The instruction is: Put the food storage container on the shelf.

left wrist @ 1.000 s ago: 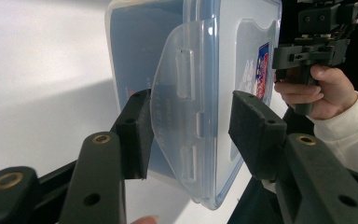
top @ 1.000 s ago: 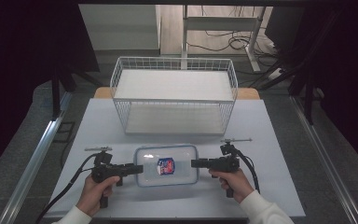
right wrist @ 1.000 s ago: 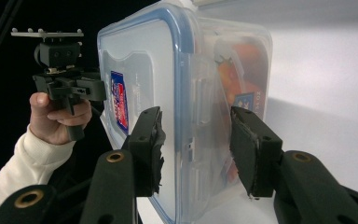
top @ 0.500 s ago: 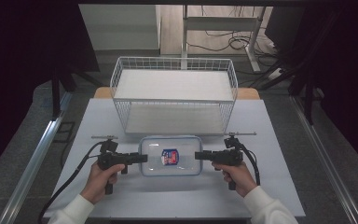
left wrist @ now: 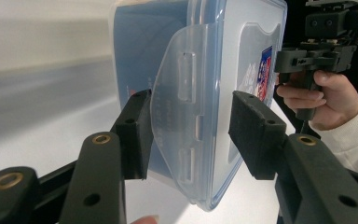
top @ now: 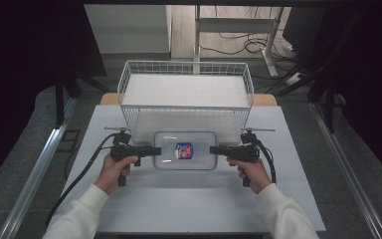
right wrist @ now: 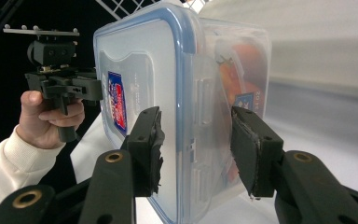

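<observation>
A clear plastic container point(top: 185, 150) with a blue-rimmed lid and a red-and-blue label hangs level between my two grippers, just in front of the wire basket point(top: 144, 119). My left gripper point(top: 156, 150) is shut on the container's left end. In the left gripper view the pads point(left wrist: 135, 130) straddle the side clip of the container point(left wrist: 205, 93). My right gripper point(top: 213, 149) is shut on the right end. In the right gripper view its pads point(right wrist: 254, 154) bracket the lid edge of the container point(right wrist: 144, 70).
The white wire basket's rim point(top: 186, 63) spans the back of the white table point(top: 189, 204). Its front wall stands right behind the container. Metal rails run along both sides of the table, and cables lie on the floor beyond.
Both grippers have carried the container away from the table's front edge toward the basket. It now sits close to the basket's front wall.
</observation>
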A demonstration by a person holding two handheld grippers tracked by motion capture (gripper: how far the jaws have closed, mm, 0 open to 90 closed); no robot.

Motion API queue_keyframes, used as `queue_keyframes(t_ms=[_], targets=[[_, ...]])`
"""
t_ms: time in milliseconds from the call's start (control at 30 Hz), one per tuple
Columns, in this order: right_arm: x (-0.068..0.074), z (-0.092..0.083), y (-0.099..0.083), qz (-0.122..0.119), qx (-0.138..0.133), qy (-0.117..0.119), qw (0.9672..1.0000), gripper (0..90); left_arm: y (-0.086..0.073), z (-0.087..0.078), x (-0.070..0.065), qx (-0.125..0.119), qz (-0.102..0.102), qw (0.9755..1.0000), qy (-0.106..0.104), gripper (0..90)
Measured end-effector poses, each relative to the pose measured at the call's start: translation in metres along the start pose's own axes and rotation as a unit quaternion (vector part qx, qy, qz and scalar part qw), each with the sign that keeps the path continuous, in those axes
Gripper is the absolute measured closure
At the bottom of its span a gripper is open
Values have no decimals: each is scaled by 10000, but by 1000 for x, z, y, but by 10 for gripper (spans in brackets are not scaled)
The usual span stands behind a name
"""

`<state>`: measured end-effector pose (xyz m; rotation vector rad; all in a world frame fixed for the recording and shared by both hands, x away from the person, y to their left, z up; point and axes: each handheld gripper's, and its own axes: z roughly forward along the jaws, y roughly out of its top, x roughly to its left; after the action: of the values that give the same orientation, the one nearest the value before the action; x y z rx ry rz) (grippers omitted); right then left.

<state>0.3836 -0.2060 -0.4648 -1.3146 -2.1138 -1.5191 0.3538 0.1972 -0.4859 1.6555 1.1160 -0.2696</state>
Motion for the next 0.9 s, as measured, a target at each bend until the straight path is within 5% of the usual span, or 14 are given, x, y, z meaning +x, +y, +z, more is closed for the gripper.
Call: queue_keyframes(t_ms=[200, 433, 900], targets=[[-13, 6, 7, 1, -135, -90, 9999, 537, 14, 14, 16, 26, 107, 9999, 8, 501], [-26, 13, 6, 49, -135, -364, 9992, 527, 12, 32, 32, 46, -12, 10000, -17, 490], [-41, 21, 5, 382, -355, -375, 9979, 518, 15, 38, 45, -27, -194, 9998, -85, 496]])
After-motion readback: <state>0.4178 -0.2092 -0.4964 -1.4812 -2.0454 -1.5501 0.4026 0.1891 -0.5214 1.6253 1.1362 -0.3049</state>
